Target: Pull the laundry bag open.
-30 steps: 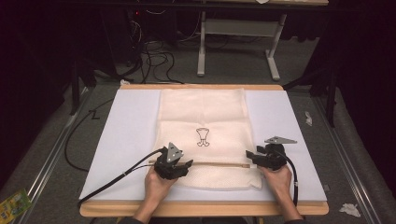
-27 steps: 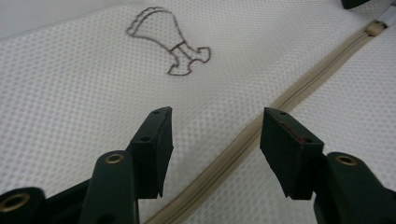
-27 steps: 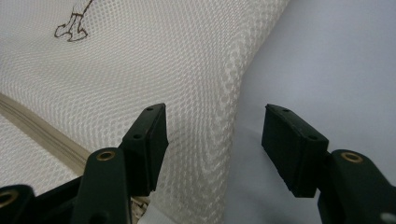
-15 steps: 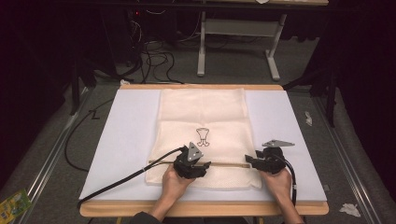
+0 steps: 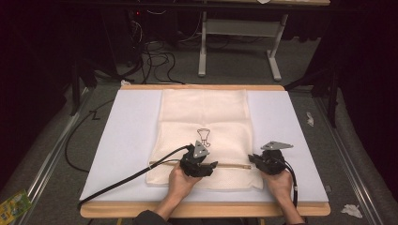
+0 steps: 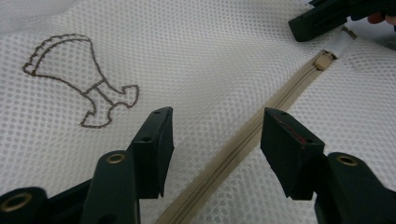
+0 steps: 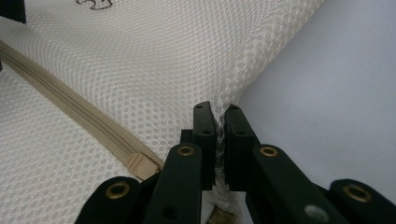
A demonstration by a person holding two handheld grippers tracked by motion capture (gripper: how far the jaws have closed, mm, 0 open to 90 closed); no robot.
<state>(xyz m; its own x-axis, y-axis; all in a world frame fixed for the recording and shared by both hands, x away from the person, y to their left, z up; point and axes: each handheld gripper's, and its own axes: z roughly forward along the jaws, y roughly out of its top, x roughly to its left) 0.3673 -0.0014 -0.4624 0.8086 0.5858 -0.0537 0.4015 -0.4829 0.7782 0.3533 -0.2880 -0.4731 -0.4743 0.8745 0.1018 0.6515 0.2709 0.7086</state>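
On mesh bag [image 5: 204, 117]: brown embroidered motif [image 6: 74, 77], no lettering; left gripper [image 6: 215, 135] jaws open over zipper [image 6: 243, 140], right gripper [image 7: 218, 126] jaws just closed, pinching bag edge.

One cream mesh laundry bag [image 5: 204, 126] with one beige zipper [image 6: 243, 144] and one embroidered emblem [image 5: 203, 137] lies on one white mat [image 5: 126, 140] covering one wooden table [image 5: 202, 210], worked by two hand-held grippers, left [image 5: 210, 165] and right [image 5: 251, 160].

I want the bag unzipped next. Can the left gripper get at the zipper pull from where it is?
Probably yes. The left gripper stands open astride the zipper, and the zipper pull lies farther along the mesh bag with nothing between. The right gripper, clamped on the bag's edge, sits close beside it, though.
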